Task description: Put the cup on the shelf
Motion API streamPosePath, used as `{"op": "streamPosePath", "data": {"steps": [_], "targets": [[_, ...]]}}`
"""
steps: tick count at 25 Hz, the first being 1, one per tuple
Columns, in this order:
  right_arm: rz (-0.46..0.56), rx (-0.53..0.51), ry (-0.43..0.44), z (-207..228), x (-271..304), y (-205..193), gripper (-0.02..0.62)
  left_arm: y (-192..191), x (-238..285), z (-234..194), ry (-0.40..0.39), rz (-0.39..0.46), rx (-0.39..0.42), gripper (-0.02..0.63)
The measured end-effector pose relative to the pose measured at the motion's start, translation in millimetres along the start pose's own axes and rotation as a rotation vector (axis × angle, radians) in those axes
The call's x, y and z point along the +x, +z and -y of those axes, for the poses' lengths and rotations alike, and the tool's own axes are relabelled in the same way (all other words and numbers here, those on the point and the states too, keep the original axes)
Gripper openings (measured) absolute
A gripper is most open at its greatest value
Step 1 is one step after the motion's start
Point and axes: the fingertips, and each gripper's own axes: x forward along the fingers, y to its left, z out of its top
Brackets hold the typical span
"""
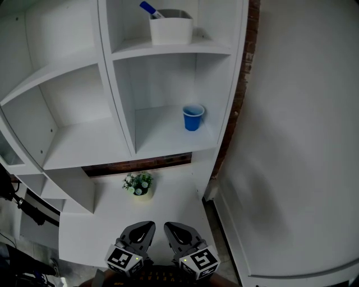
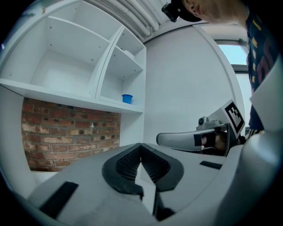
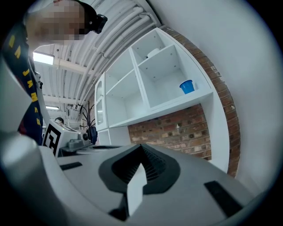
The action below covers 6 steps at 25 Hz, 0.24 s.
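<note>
1. Both my tongs are pinched closed with nothing between them. My left gripper (image 1: pixel 148 226) and right gripper (image 1: pixel 169 226) sit side by side at 6 o'clock in the head view, tips toward the shelving.
2. The blue cup (image 1: pixel 193 117) stands upright in the lower right compartment of the white shelf unit (image 1: pixel 119 95). It is at about 1 o'clock from my tongs and well apart from both.
3. In the compartment directly above it, at 12 o'clock, is a white tub (image 1: pixel 171 28) with a blue-capped pen (image 1: pixel 150 9) leaning out.
4. Under the shelves a strip of red brick (image 1: pixel 137 165) runs behind a white counter (image 1: pixel 174 196).
5. A small potted plant (image 1: pixel 138 184) sits on that counter at 12 o'clock, near my tips but not touching them.
6. A plain white wall (image 1: pixel 303 129) fills the 3 o'clock side.
7. In the right gripper view, white pipes (image 3: pixel 117 33) run along the ceiling at 11 o'clock.
</note>
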Motion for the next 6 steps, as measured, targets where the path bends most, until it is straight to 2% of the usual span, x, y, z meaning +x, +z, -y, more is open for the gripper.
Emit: {"op": "streamPosePath", "data": {"steps": [3, 6], "targets": [[0.018, -0.018, -0.004, 6, 5, 9, 0.006, 15, 7, -13, -0.016, 0.055, -0.049, 0.002], [0.066, -0.055, -0.026, 22, 17, 36, 0.006, 56, 28, -49, -0.054, 0.166, -0.143, 0.002]]}}
